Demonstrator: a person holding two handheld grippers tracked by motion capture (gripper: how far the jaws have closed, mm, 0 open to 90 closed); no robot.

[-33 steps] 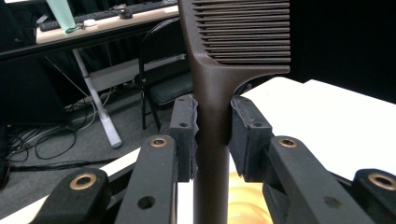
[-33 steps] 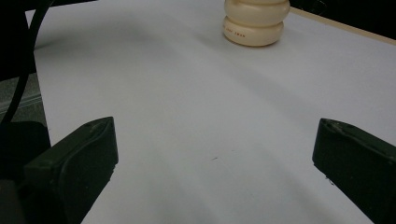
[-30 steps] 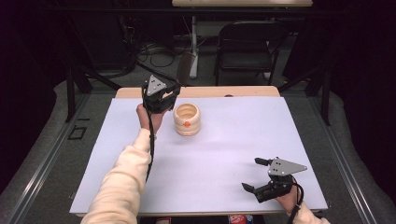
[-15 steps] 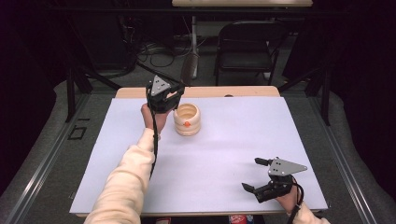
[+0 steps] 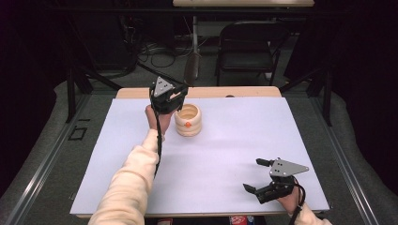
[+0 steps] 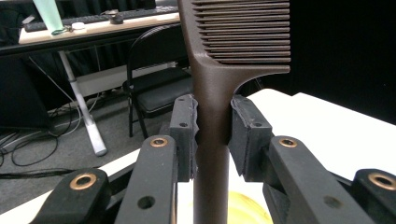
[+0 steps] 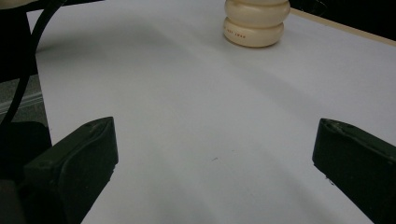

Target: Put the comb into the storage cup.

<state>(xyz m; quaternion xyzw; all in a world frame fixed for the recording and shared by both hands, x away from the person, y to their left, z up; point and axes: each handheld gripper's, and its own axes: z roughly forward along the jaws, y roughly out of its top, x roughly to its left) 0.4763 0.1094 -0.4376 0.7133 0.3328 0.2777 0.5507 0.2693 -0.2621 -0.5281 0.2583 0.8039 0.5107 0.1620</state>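
1. Clamped between the pads of the left gripper (image 6: 212, 135): a brown comb (image 6: 219, 93), upright by its handle; teeth cut off by the top edge of the left gripper view, handle end cut off below.
2. Hard to make out from the high view: the comb (image 5: 191, 70), a dark sliver rising beyond the left gripper (image 5: 180, 96), blending with the dim floor.
3. Just beside that gripper, on the white table (image 5: 225, 154): a cream ribbed holder (image 5: 188, 120), its inside mostly hidden.
4. Near the front right corner: right gripper (image 5: 260, 176), jaws spread wide, nothing between.
5. Behind the table: folding chair (image 5: 246, 47), cables.
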